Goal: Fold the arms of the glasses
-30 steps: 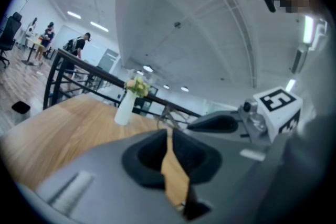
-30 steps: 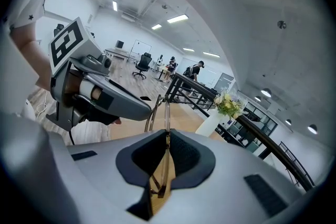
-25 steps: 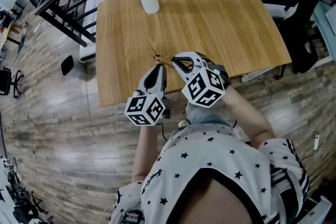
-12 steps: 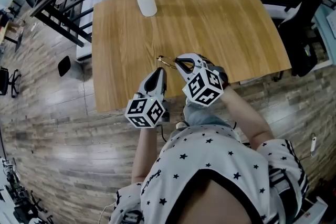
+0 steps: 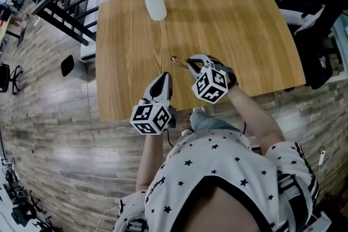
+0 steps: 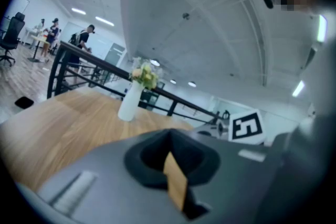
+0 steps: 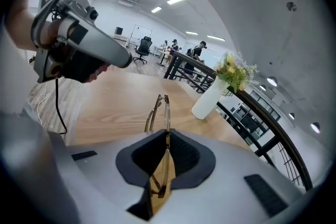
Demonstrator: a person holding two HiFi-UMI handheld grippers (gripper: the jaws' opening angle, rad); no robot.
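Note:
Thin gold-rimmed glasses (image 7: 164,107) stick out edge-on from my right gripper (image 7: 165,136), which is shut on them; one arm lies close beside the front. In the head view the glasses (image 5: 176,60) hang just over the wooden table (image 5: 228,19), ahead of the right gripper (image 5: 191,62). My left gripper (image 5: 165,77) sits a short way left of and nearer than them, apart from the glasses. Its jaws (image 6: 169,135) are shut with nothing between them. The right gripper view shows the left gripper (image 7: 113,57) at upper left.
A white vase (image 5: 155,5) of flowers stands at the table's far left side, and also shows as the vase (image 6: 130,102) and vase (image 7: 209,97). Black railings run behind the table. Wood-plank floor lies left of it. People stand far off in the room.
The left gripper has drawn back from the glasses and its jaws have closed empty. The right gripper has sunk toward the table with the glasses in it.

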